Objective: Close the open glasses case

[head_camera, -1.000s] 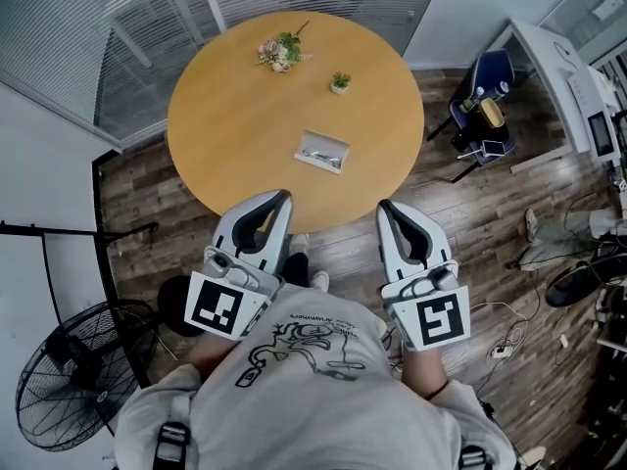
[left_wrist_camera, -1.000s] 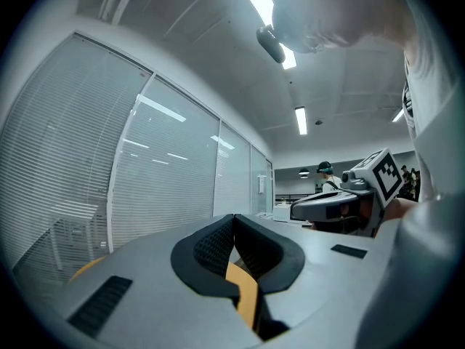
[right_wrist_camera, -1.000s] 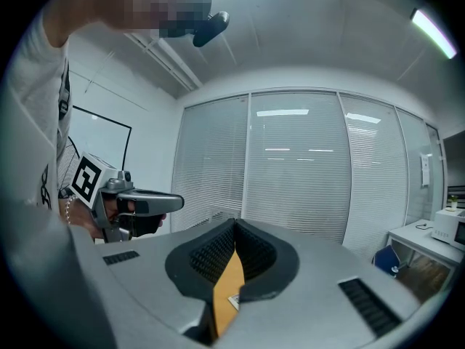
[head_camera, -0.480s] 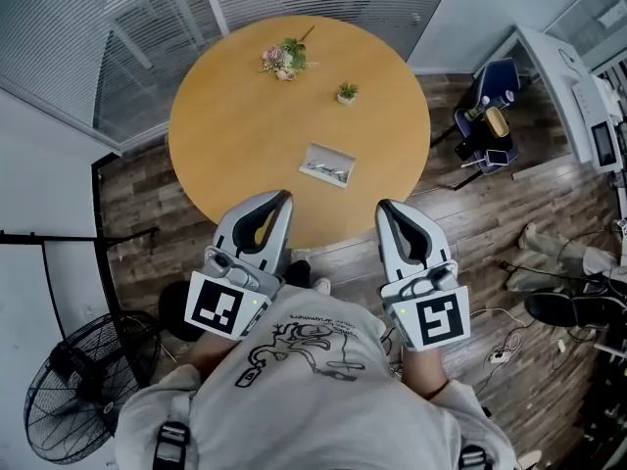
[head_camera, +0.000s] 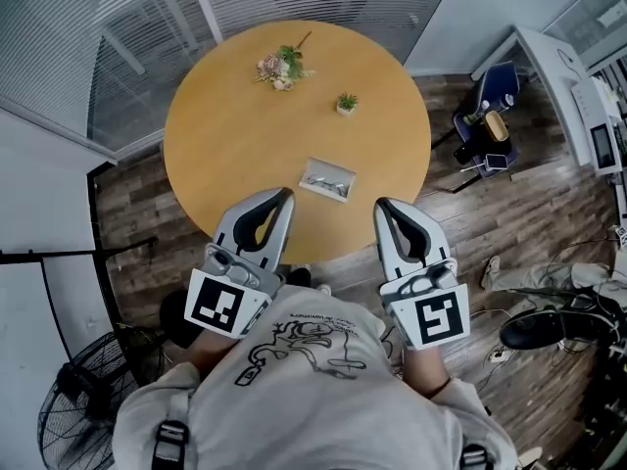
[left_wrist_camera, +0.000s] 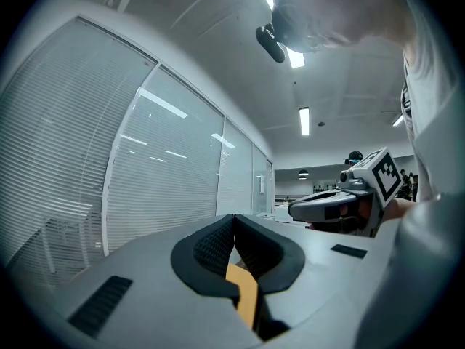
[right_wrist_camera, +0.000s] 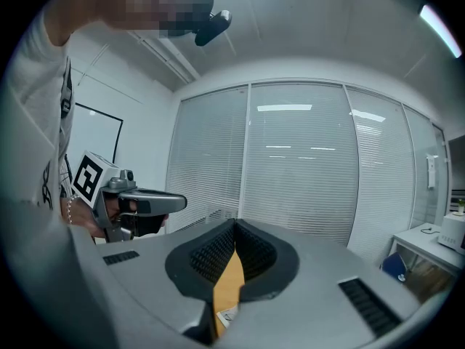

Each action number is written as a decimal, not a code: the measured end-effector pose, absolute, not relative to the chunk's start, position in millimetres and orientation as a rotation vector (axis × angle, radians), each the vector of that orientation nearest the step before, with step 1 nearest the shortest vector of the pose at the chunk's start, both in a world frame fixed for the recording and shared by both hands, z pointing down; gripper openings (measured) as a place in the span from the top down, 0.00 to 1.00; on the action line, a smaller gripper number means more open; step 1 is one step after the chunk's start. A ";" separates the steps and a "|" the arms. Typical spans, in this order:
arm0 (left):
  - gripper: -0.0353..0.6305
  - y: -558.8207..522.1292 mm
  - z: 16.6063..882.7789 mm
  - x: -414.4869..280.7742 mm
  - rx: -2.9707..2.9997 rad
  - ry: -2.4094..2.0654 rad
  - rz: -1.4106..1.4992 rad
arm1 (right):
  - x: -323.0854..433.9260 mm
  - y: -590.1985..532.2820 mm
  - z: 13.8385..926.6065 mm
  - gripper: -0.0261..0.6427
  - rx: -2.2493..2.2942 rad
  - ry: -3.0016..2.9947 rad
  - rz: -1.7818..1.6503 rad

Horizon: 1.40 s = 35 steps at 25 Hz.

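Note:
An open glasses case [head_camera: 326, 179] with glasses inside lies on the round wooden table [head_camera: 225, 116], toward its near edge. My left gripper [head_camera: 285, 196] is held close to my chest, its tips over the table's near rim, left of the case; its jaws meet at the tips with nothing between them. My right gripper [head_camera: 380, 206] hovers right of the case, just past the table edge, also shut and empty. In the left gripper view the left gripper [left_wrist_camera: 234, 217] points level at blinds. A corner of the case [right_wrist_camera: 226, 314] peeks below the right gripper [right_wrist_camera: 235, 224].
A small bouquet [head_camera: 279, 66] and a tiny potted plant [head_camera: 346, 103] sit on the far half of the table. A floor fan [head_camera: 83, 409] stands at lower left. A blue chair [head_camera: 487, 116] with items, shoes and cables lie on the wooden floor at right.
The view has shifted slightly: the table and case now sit lower and closer to the grippers. Both grippers keep the same pose and stay shut.

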State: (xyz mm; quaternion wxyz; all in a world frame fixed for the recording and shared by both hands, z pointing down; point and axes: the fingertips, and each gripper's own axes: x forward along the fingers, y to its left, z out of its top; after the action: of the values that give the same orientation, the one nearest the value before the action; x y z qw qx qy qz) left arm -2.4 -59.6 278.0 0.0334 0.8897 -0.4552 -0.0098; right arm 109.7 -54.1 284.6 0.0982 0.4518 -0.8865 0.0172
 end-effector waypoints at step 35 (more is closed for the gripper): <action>0.91 -141.8 296.7 -42.4 2.763 -1.301 -0.060 | 54.3 -136.1 288.6 0.95 1.422 -2.640 0.024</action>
State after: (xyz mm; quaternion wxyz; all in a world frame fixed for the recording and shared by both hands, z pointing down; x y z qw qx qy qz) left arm -42.4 -141.8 296.7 0.0438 0.9037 -0.4255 -0.0198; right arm 54.3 -136.1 288.6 0.0714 0.4728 -0.8782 0.0081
